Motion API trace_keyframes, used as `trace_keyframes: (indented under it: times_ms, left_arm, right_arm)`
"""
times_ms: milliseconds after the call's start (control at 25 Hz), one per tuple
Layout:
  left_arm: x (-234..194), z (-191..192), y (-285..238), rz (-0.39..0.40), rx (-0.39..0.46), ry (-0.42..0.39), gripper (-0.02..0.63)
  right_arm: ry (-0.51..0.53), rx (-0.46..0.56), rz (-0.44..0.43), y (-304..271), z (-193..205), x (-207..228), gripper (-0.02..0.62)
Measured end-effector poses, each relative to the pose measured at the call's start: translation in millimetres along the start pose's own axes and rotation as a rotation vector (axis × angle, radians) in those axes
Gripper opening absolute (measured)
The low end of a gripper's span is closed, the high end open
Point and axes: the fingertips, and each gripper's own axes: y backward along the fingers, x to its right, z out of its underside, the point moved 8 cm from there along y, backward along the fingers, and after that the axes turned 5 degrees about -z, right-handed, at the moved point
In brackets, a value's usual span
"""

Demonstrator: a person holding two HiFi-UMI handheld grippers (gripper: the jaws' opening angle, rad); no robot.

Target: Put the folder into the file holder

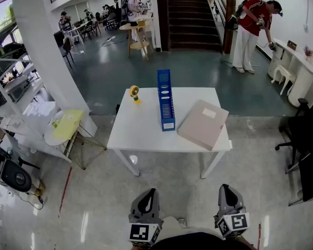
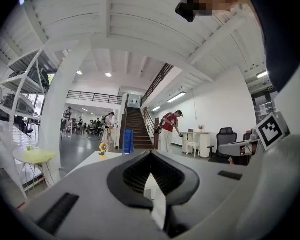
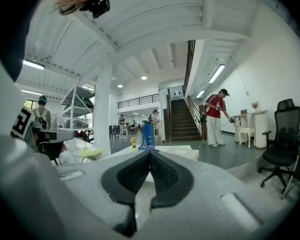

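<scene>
Standing off from the table (image 1: 141, 137), we have left claw (image 1: 147, 199) and right claw (image 1: 227, 196) both closed tight, empty. Nothing done yet: folder (image 1: 203, 124) lies flat well ahead of right claw, beside the upright holder (image 1: 165, 99). Approach, grab and slotting in all remain.

On the table (image 1: 141, 137) the file holder (image 1: 165, 99) stands near the middle, running front to back, with the folder (image 1: 203, 124) lying flat just beside it on the right, out to the front right edge, and a small object (image 1: 134, 94) standing on its left near the back edge. Behind the table a staircase (image 1: 190, 14) rises, a stool (image 1: 139, 35) stands left of it, and a person (image 1: 250, 30) stands far right. The left hand-held gripper (image 1: 148, 192) and right hand-held gripper (image 1: 225, 188) sit side by side before the table, well apart from it.
</scene>
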Motion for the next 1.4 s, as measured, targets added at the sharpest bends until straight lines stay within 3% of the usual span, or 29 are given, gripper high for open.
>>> trace_keyframes:
  times_ms: [440,600,760,960,1040,1200,1320,1400]
  left_arm:
    - [-3,-1,1,-0.004,0.007,-0.003,-0.002]
    - [-4,-5,3,0.002,0.065,0.050,-0.002]
    - [-5,-4,-2,0.005,0.061,0.069,-0.002]
    - [-4,6,-11,0.032,0.060,0.042,-0.001]
    - [-4,10,-15,0.031,0.068,0.030,0.047]
    - [1,6,-35,0.068,0.039,0.031,0.225]
    - [3,8,-53,0.098,0.034,0.000,0.337]
    - [7,3,-67,0.116,0.026,0.023,0.387]
  right_arm:
    - [0.010,-0.003,-0.006,-3,0,-1,0.003]
    - [0.004,0.025,0.028,-2,3,4,0.003]
    - [-0.052,0.019,0.027,-4,10,12,0.005]
    - [-0.050,0.000,0.016,-9,15,19,0.124]
    - [-0.039,-0.018,0.003,-11,19,23,0.176]
    - [-0.039,-0.029,-0.013,-26,21,30,0.280]
    - [-0.041,-0.031,-0.014,-38,18,37,0.319]
    - [-0.036,-0.050,-0.008,-47,21,44,0.334]
